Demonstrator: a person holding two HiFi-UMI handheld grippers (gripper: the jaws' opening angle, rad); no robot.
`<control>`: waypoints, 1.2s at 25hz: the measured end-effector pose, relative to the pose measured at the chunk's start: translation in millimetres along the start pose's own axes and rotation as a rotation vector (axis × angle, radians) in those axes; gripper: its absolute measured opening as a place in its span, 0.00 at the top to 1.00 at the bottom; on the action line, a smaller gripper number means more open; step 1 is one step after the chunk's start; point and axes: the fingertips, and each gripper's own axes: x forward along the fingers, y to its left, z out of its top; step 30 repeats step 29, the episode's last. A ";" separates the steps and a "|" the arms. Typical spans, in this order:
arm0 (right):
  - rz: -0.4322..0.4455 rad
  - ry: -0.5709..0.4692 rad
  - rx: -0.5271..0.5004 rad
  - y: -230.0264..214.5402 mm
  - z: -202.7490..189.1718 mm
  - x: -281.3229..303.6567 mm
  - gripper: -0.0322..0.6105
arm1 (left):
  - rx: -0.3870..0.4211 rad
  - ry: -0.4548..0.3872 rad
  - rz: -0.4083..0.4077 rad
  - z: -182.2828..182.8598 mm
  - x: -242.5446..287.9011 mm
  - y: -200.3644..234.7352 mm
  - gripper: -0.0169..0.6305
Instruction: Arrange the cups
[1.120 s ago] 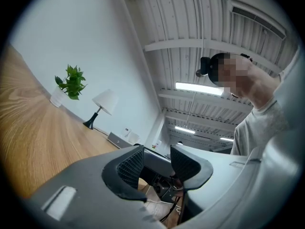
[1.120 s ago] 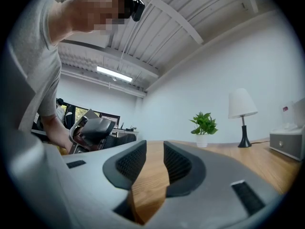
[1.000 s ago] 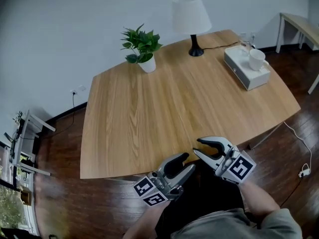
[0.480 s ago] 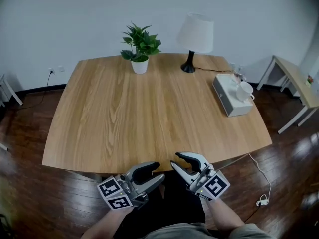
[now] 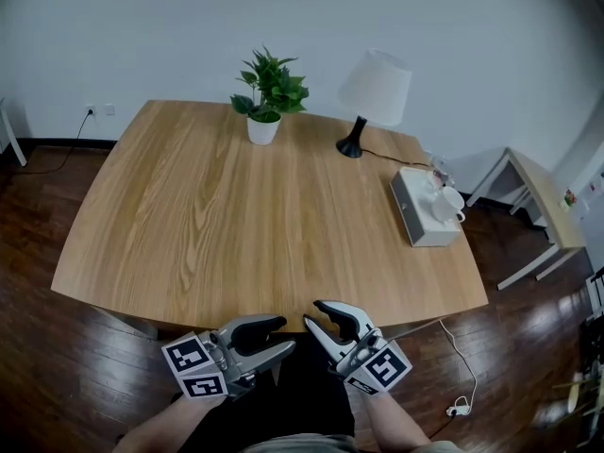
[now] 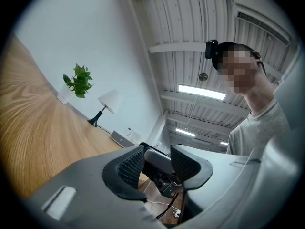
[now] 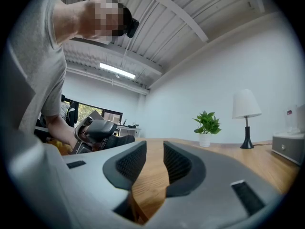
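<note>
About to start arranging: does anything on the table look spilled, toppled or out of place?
Nothing looks spilled or toppled. One oddity: a white mug and a clear glass sit atop the white box near the right edge of the table, not on the wood itself.

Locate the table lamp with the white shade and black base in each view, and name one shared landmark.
Head view: the white-shaded, black-based table lamp stands upper centre-right, at the far edge of the wooden table.
Left gripper view: lamp left of centre, small.
Right gripper view: lamp far right, mid-height.
Shared landmark: the green potted plant, left of the lamp in every view.
</note>
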 end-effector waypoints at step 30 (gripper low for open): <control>0.041 0.035 -0.005 10.0 -4.4 2.2 0.79 | 0.004 0.013 -0.004 -5.5 2.5 -2.4 0.69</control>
